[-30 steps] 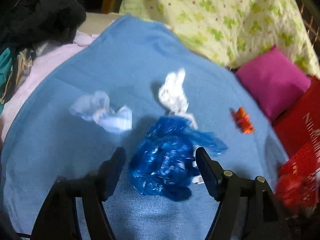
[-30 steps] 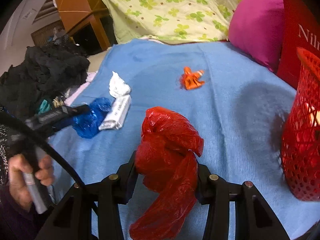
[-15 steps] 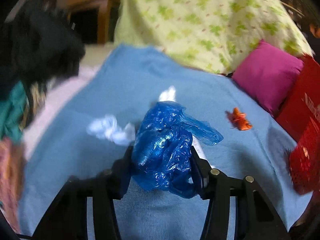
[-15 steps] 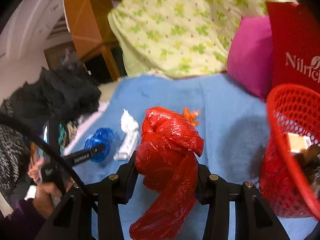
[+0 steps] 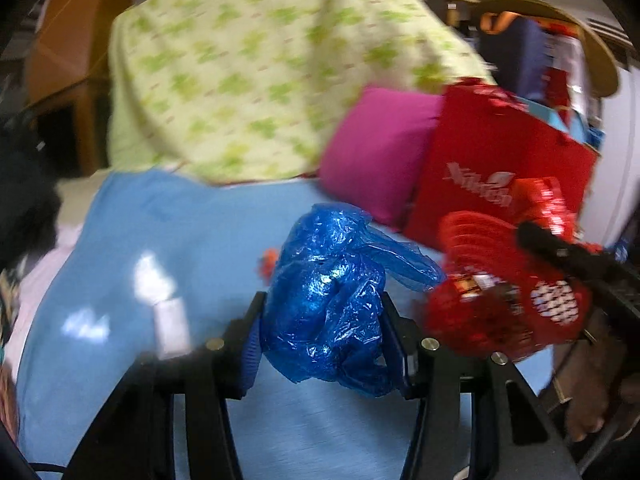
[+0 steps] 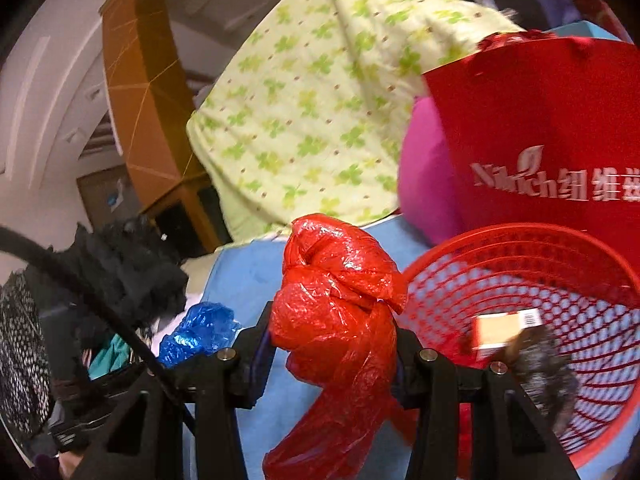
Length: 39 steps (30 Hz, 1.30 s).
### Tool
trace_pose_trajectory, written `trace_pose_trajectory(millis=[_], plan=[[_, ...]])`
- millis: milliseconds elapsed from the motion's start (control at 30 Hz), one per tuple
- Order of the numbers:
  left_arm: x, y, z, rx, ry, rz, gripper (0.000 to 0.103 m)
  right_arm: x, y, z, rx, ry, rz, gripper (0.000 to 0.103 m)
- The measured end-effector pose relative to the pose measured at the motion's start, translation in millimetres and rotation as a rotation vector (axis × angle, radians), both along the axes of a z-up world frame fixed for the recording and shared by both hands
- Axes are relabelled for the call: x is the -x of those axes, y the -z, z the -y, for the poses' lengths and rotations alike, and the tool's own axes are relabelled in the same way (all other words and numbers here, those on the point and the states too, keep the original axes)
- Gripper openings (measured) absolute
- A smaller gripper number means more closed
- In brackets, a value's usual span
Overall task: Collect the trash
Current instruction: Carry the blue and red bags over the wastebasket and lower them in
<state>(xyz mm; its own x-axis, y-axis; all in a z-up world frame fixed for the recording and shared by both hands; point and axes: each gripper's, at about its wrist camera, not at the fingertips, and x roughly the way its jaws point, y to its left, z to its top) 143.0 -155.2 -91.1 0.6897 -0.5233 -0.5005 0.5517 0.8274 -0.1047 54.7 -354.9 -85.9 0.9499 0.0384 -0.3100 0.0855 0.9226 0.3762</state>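
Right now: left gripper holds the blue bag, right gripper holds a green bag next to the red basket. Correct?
Not quite. The right gripper holds a red bag, not green, as the right wrist view shows. The left gripper does hold the blue bag, beside the red basket.

The blue bag (image 5: 328, 304) and the red bag (image 6: 340, 312) are thin, crinkled plastic film with a glossy shine. The red basket (image 6: 532, 240) is smooth moulded plastic in an open lattice, while the blue sheet (image 5: 168, 232) under it is matt, finely woven cloth. The gripper fingers (image 6: 248, 360) are matt black plastic with shiny metal pins.
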Motion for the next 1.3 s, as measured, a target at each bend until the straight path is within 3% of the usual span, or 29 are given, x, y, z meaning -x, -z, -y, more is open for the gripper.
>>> trace_pose_trajectory(millis=[267, 567, 1300], plan=[[23.9, -23.0, 74.1, -0.068, 0.074, 0.05, 0.054, 31.5, -4.8, 52.6, -0.073, 0.108, 0.052, 0.05], [42.4, -35.7, 118.7, -0.136, 0.099, 0.12, 0.054, 59.5, -7.5, 87.4, -0.111, 0.204, 0.087, 0.05], [46.0, -34.4, 155.3, -0.169, 0.136, 0.111, 0.055, 80.6, -2.1, 111.2, -0.159, 0.255, 0.098, 0.051]])
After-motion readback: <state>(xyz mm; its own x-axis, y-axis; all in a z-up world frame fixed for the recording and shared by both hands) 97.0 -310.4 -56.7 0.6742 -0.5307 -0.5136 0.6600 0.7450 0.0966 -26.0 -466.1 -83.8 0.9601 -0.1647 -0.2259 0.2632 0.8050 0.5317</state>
